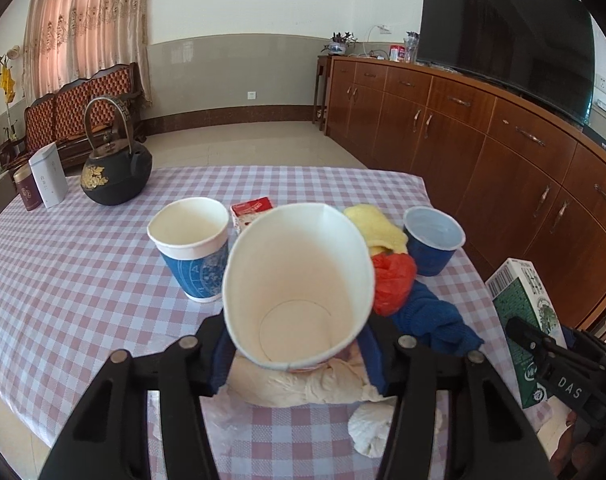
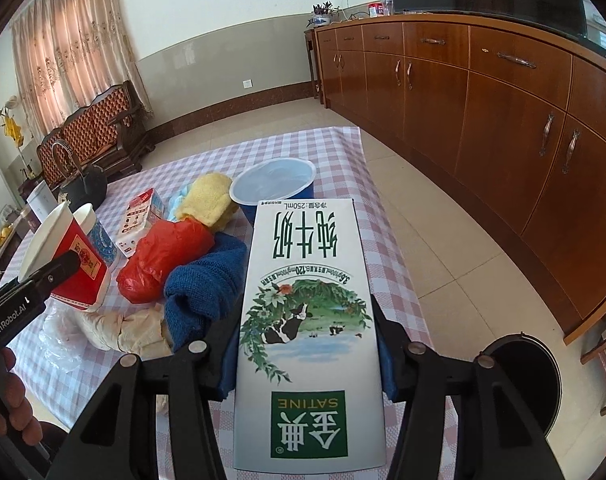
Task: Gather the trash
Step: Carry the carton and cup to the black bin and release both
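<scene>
My left gripper (image 1: 299,336) is shut on a paper cup (image 1: 299,280), white inside and red outside, held tilted above the checked table (image 1: 83,280), its mouth facing the camera. In the right wrist view the same cup (image 2: 83,272) shows at the left with a black finger across it. My right gripper (image 2: 307,344) is shut on a white and green milk carton (image 2: 307,300), gripped by its long sides and lifted off the table. That carton (image 1: 523,304) shows at the right edge of the left wrist view.
On the table are a blue-patterned paper cup (image 1: 191,248), a blue tub (image 1: 433,244), a small red carton (image 1: 251,212), yellow cloth (image 1: 379,228), a red bag (image 1: 393,280), blue knit cloth (image 1: 431,316), crumpled paper (image 1: 303,388) and a teapot (image 1: 115,168). A dark round bin (image 2: 523,384) stands on the floor at the right.
</scene>
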`<state>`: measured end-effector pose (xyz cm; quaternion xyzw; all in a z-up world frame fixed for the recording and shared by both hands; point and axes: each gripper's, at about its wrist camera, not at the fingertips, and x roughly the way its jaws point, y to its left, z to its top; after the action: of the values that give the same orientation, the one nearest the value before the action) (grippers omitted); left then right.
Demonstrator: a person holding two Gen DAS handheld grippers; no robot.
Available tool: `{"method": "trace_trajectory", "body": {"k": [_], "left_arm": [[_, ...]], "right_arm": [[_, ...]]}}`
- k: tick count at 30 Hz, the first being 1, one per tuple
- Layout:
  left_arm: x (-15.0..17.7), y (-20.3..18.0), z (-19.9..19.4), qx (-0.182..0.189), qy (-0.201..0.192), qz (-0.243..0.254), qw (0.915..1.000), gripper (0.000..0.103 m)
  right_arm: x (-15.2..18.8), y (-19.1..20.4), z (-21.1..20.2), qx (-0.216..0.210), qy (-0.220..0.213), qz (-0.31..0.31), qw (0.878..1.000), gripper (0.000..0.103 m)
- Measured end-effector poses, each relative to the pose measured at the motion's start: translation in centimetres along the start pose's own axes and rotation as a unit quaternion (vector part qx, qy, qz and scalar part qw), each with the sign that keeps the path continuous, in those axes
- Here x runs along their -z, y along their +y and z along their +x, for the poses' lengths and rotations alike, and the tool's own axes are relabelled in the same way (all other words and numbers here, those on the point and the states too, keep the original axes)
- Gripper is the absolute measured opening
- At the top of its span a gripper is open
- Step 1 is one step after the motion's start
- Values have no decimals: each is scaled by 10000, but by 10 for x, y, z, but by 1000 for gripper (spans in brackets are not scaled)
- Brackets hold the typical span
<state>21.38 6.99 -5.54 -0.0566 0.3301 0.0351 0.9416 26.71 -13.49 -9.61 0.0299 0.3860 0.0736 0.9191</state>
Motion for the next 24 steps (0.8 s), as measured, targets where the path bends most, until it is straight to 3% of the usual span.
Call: {"method": "trace_trajectory", "body": {"k": [7, 14, 24], "left_arm": [[-1, -17, -18, 172, -120, 153, 9997, 55], [9, -59, -33, 703, -59, 476, 9964, 55], [37, -159, -39, 1793, 344, 1103, 9770, 55]], "right_arm": [[8, -17, -26, -20, -99, 218, 9997, 56], [17, -43, -52, 107, -227, 478, 9985, 56], [48, -117, -91, 616, -258, 1146, 9912, 56]]}}
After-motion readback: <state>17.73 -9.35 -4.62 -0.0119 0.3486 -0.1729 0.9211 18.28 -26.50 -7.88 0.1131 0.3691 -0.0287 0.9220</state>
